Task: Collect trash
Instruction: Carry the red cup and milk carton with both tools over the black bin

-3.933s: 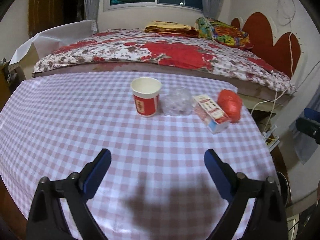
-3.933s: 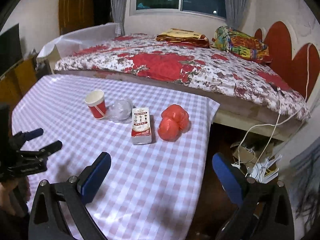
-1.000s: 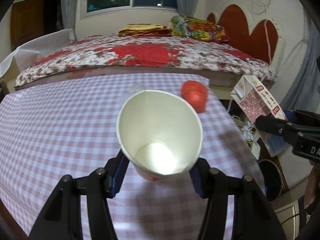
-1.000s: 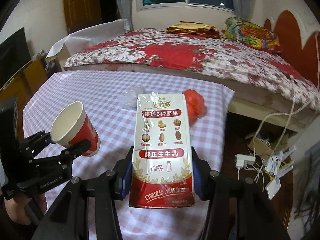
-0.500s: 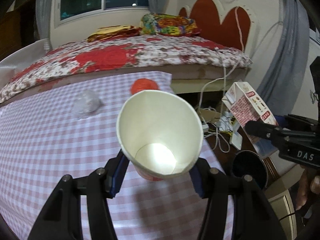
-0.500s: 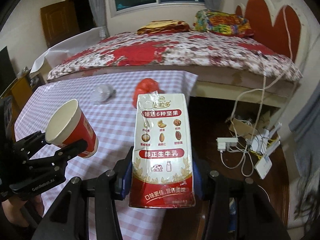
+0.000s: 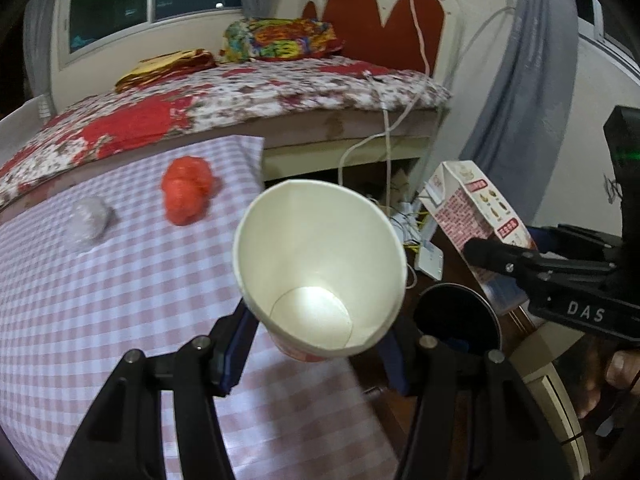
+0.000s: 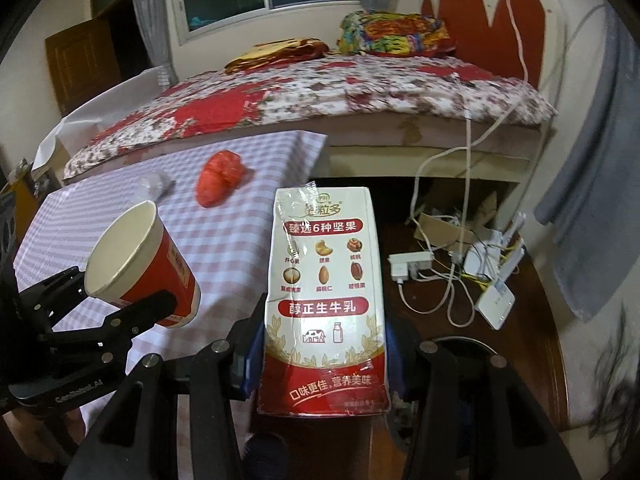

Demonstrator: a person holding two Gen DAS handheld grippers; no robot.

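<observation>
A: Between the blue pads of the left gripper (image 7: pixel 320 344), what sits there?
B: A paper cup (image 7: pixel 320 272), clamped near its base, mouth tipped toward the camera. At three o'clock, the right gripper (image 8: pixel 324 356) pinches a milk carton (image 8: pixel 326 300) upright by its lower sides.
A: And beyond?
B: A dark round bin (image 7: pixel 460 320) just past the cup, off the table edge. Farther, at eleven o'clock on the checked tablecloth (image 7: pixel 100 300), lie a red crumpled bag (image 7: pixel 186 194) and a clear plastic wad (image 7: pixel 88 222), apart.
</observation>
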